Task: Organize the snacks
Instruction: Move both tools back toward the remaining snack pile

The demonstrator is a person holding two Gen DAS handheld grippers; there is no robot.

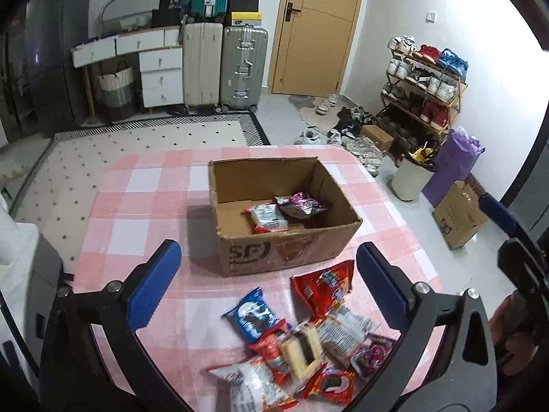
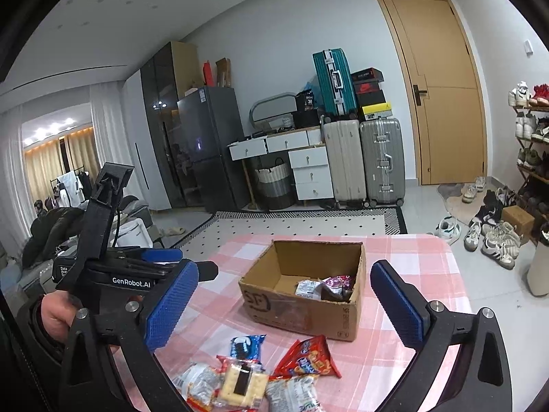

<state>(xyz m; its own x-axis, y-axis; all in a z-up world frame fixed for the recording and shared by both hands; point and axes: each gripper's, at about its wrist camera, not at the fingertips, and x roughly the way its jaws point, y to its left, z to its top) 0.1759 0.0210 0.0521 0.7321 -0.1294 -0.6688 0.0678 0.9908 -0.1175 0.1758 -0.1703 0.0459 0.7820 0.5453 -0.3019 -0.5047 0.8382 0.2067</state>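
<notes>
Cardboard box stands open near the middle of the bench, which wears a pink-and-white check cloth. Two packets already lie inside it toward its 3 o'clock wall: a white-and-red packet and a dark foil packet.

Loose snack pile lies on the cloth at 6 o'clock of the box, apart from it. It includes a blue cookie packet, a red packet nearest the box, and a cracker sandwich in clear wrap.

Left claw: jaws spread wide, nothing between the pads, held above the pile. Right claw: likewise wide and empty, aimed toward the box, with the left claw's body visible at its 9 o'clock.

Assessment: sorting is partly done; most packets remain outside the box. Both claws appear to be between deposits. The next move calls for lowering one claw onto a single packet, probably the red or blue one at the pile's edge, closing on it alone, then carrying it over the box rim.
</notes>
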